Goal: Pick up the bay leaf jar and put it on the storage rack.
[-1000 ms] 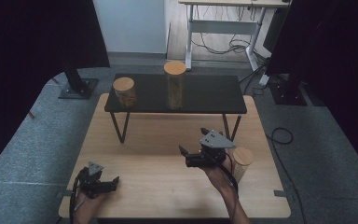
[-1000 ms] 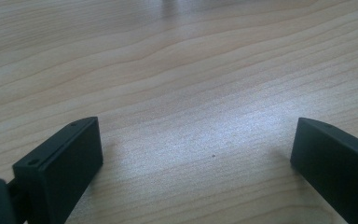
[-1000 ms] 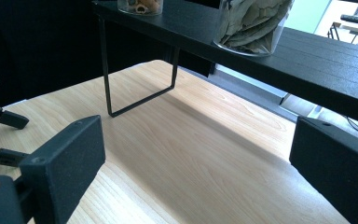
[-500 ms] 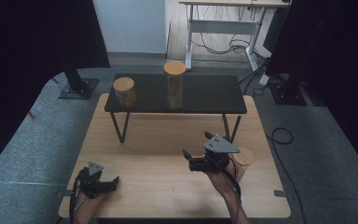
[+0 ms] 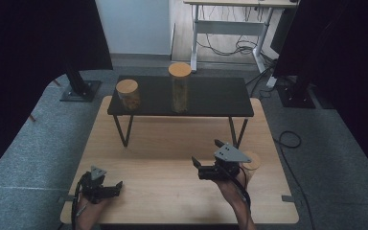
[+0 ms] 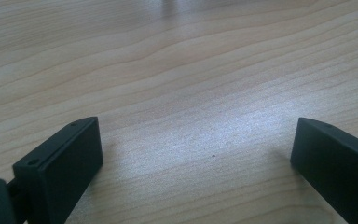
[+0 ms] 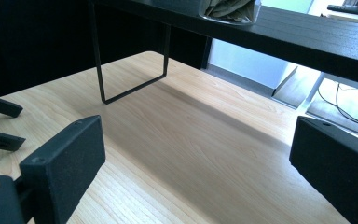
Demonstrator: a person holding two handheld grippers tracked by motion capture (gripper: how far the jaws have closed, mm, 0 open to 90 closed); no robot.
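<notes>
Hovering low near the desk's (image 5: pixel 172 143) right edge, the right hand-held gripper (image 5: pixel 206 165) was held released and empty, just beside a wood-lidded jar (image 5: pixel 250 163). That jar could be toppled by a careless swing. The left hand-held gripper (image 5: pixel 117 188), likewise released, was rested near the front-left corner. Grey carpet and dark curtains were seen around.

Bare tabletop (image 5: pixel 163 158) between left claw (image 5: pixel 117 188) and right claw (image 5: pixel 196 167). Ahead, black shelf (image 5: pixel 211 96) on thin legs; low passage underneath. Jar (image 5: pixel 250 165) close beside right claw.
</notes>
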